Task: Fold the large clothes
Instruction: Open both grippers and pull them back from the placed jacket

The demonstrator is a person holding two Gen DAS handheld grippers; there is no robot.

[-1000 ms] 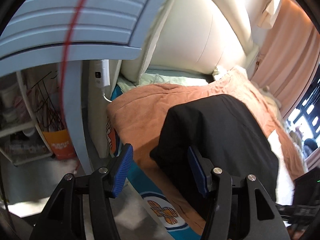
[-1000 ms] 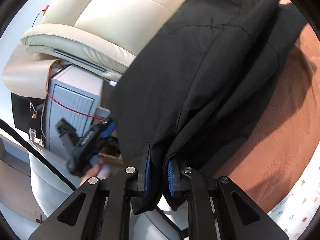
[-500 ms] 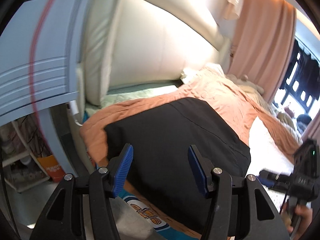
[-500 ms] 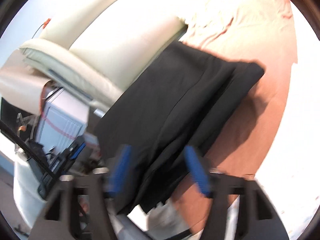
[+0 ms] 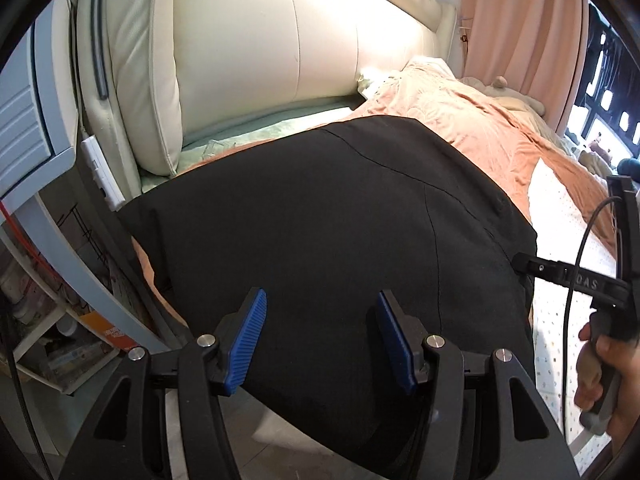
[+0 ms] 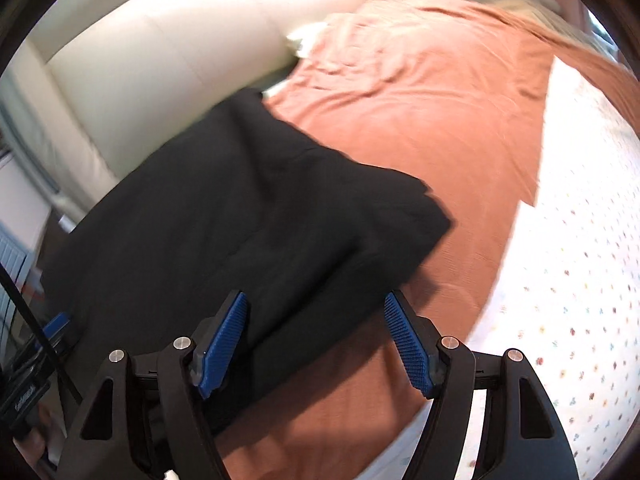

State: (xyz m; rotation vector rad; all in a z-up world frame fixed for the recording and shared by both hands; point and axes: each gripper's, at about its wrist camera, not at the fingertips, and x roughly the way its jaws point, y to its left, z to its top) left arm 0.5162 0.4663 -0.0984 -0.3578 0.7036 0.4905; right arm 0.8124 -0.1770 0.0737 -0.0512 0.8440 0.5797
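Counting first, we see one black garment (image 5: 328, 216), folded, lying on one orange blanket (image 5: 500, 136) near the bed's side edge, and two grippers. Our left gripper (image 5: 320, 336) hangs above the garment's near part with its jaws apart and nothing between the blue pads (image 5: 246, 340); the cloth lies below them, not pinched. Our right gripper (image 6: 316, 344) is also spread wide and empty, and the garment's near right edge passes under the gap, closer to its left pad (image 6: 222, 344). Ahead of the left gripper, the garment's far edge runs close to the cream headboard (image 5: 280, 40). To the left of the left gripper the cloth reaches the edge of the bed, and beyond it stands a grey cabinet (image 5: 24, 120). To the right of the right gripper, free blanket and one dotted white sheet (image 6: 568, 264) give open room. The right view is blurred.
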